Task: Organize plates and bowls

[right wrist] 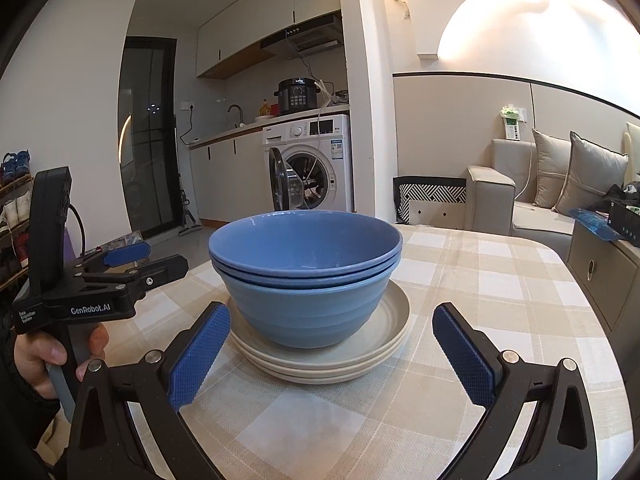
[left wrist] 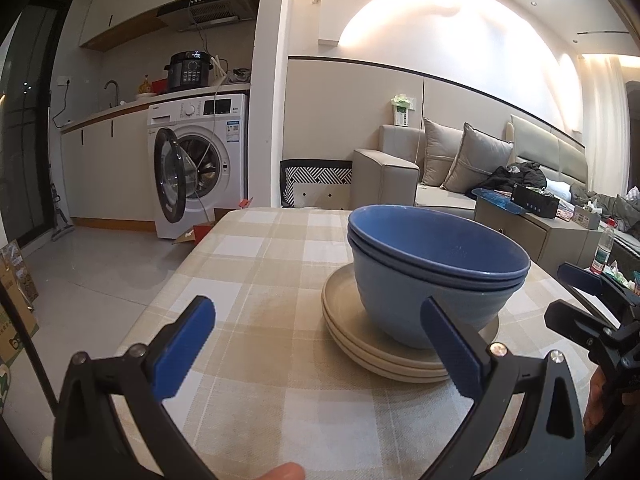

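Observation:
A stack of nested blue bowls (left wrist: 436,268) (right wrist: 308,280) stands upright on a stack of beige plates (left wrist: 348,332) (right wrist: 396,320) on the checked tablecloth. In the left wrist view my left gripper (left wrist: 320,344) is open, its blue pads wide apart and short of the stack, which sits ahead and to the right. My right gripper (right wrist: 332,360) is open too, with the stack centred just beyond its fingertips. Nothing is held by either. Each gripper shows in the other's view: the right one (left wrist: 576,296) at the right edge, the left one (right wrist: 148,260) at the left.
The table (right wrist: 500,280) has rounded far corners, with its left edge (left wrist: 172,280) dropping to a tiled floor. Beyond it are a washing machine (left wrist: 200,164) with its door open, a beige sofa (left wrist: 440,168) and a low cabinet (left wrist: 532,228). A hand (right wrist: 44,356) grips the left handle.

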